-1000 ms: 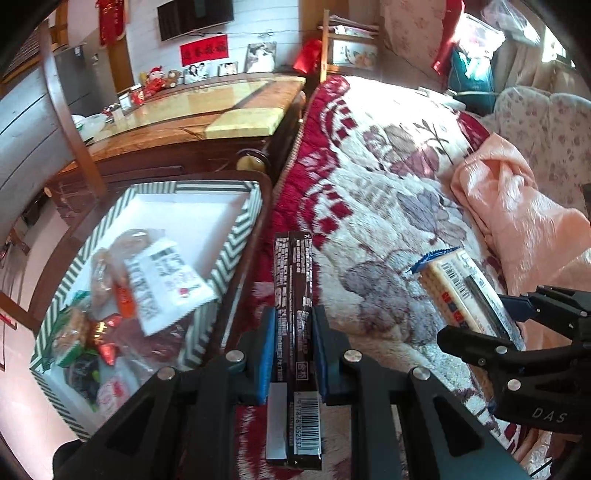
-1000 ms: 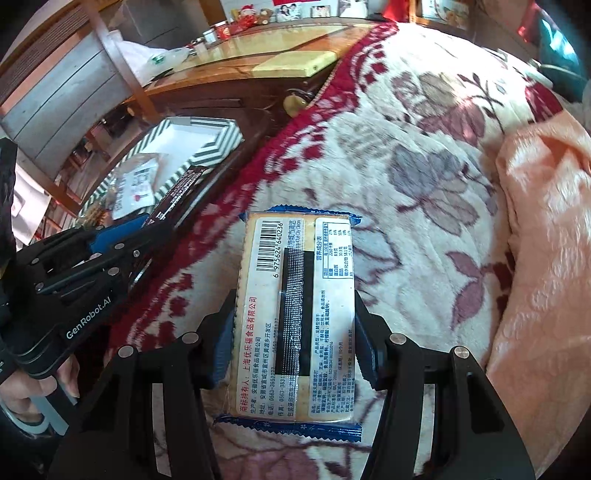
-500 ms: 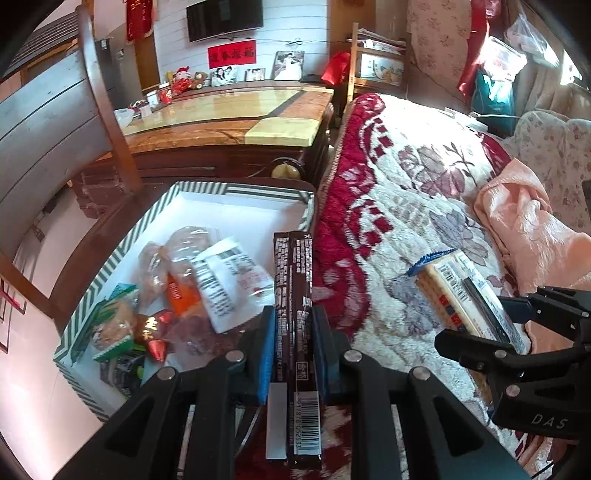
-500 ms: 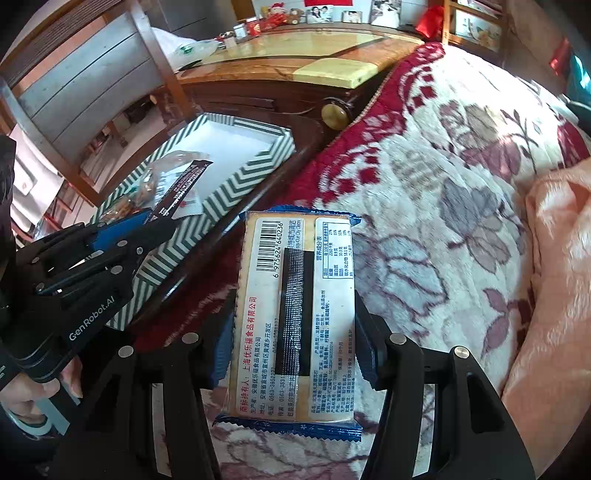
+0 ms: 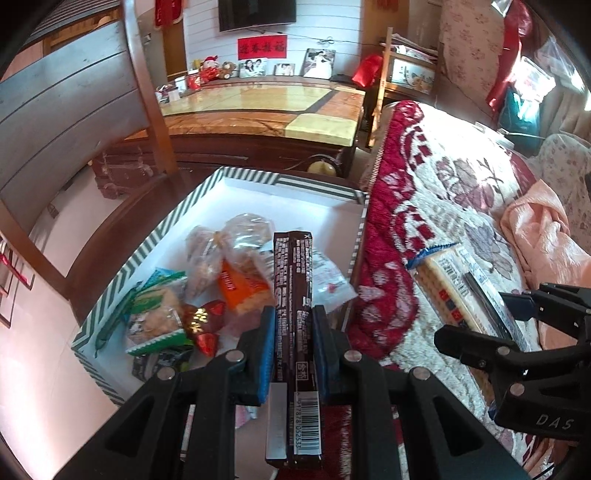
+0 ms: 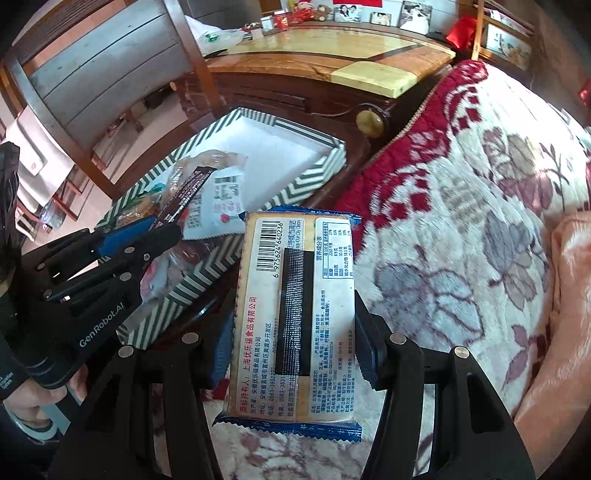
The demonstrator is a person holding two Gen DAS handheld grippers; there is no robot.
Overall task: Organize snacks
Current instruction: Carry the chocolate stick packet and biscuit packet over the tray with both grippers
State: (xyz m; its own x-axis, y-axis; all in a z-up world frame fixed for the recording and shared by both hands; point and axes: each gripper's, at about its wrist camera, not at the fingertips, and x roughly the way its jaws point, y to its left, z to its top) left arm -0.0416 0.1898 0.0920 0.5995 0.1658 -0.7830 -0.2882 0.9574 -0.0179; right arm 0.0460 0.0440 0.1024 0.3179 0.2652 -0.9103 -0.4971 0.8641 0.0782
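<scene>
Slim glossy bar over striped box

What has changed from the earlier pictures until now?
Both tools have carried their snacks sideways from the blanket toward the striped box: the left tool now holds the dark bar over it. The right tool still grips the biscuit pack.

Floral blanket right; peach cloth on it; marble-topped cabinet behind; wall television.
</scene>
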